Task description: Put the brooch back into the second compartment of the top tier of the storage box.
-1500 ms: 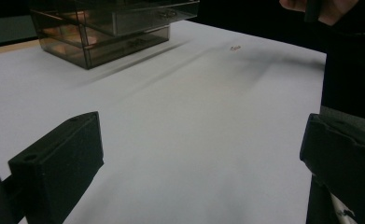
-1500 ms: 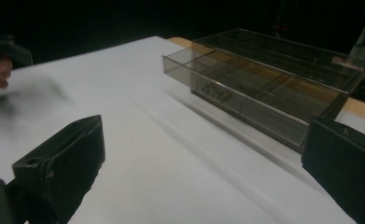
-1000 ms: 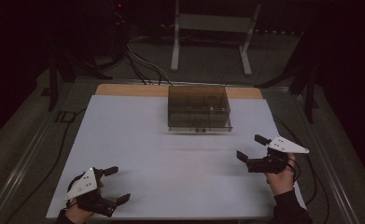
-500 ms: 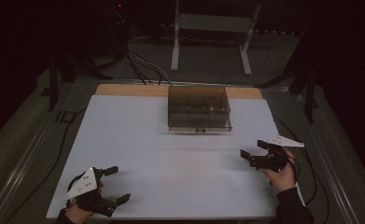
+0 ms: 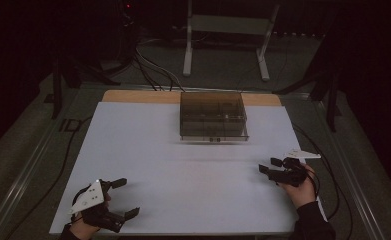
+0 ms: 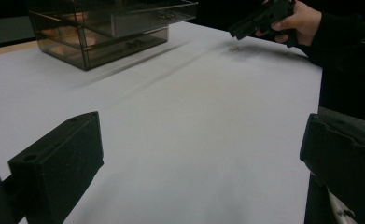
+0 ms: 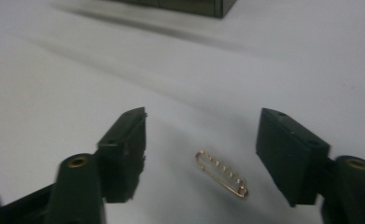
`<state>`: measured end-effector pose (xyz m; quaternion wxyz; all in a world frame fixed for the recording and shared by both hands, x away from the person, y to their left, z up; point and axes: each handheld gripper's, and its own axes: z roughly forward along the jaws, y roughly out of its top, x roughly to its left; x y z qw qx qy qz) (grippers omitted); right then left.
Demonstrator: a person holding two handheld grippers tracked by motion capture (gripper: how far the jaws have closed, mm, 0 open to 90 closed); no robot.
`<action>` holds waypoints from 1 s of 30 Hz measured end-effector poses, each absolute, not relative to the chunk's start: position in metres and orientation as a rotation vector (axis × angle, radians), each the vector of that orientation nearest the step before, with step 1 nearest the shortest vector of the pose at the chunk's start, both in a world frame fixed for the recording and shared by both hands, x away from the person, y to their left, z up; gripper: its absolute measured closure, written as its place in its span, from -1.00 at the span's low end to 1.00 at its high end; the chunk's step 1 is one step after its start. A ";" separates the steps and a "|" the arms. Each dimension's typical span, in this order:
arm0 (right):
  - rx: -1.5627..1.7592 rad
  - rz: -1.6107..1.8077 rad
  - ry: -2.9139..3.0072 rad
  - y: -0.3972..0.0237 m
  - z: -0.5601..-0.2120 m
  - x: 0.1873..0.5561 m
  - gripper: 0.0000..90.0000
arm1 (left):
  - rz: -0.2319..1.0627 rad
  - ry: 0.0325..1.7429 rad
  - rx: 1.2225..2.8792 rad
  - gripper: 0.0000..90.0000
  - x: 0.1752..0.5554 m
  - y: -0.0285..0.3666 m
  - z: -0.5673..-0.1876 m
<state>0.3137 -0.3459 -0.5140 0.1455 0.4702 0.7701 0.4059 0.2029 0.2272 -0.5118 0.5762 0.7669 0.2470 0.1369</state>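
A small gold safety pin (image 7: pixel 221 173) lies flat on the white table top (image 5: pixel 183 165). My right gripper (image 7: pixel 207 140) is low over it with one jaw on each side. Its jaws have just been closing, and the pads stand clear of the pin. In the high view the right gripper (image 5: pixel 268 165) is at the table's right side. My left gripper (image 5: pixel 128 198) rests open near the front left corner with nothing between its jaws. From the left gripper (image 6: pixel 199 154) I see the right gripper (image 6: pixel 259 21) and the pin (image 6: pixel 235 48) far off.
A smoky see-through drawer box (image 5: pixel 213 116) stands at the back middle of the table, also seen as the box (image 6: pixel 110 28). A wooden strip (image 5: pixel 133 96) borders the far edge. Beyond it a metal stand (image 5: pixel 228 30) and cables (image 5: pixel 148 70) are on the floor.
The right gripper has sunk toward the table and shifted slightly right, and its jaws have narrowed. The left gripper has stayed where it was.
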 end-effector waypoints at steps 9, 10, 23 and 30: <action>1.318 1.047 2.284 -0.343 -0.523 0.316 0.11 | 0.318 0.579 1.793 -0.99 0.203 0.228 -0.512; 1.312 1.025 2.291 -0.342 -0.524 0.316 0.19 | 0.319 0.580 1.793 -0.99 0.203 0.228 -0.512; 1.260 0.885 2.295 -0.337 -0.524 0.316 0.59 | 0.314 0.584 1.783 -0.99 0.203 0.229 -0.511; 1.290 0.880 2.303 -0.338 -0.523 0.317 0.88 | 0.316 0.584 1.787 -0.99 0.202 0.229 -0.511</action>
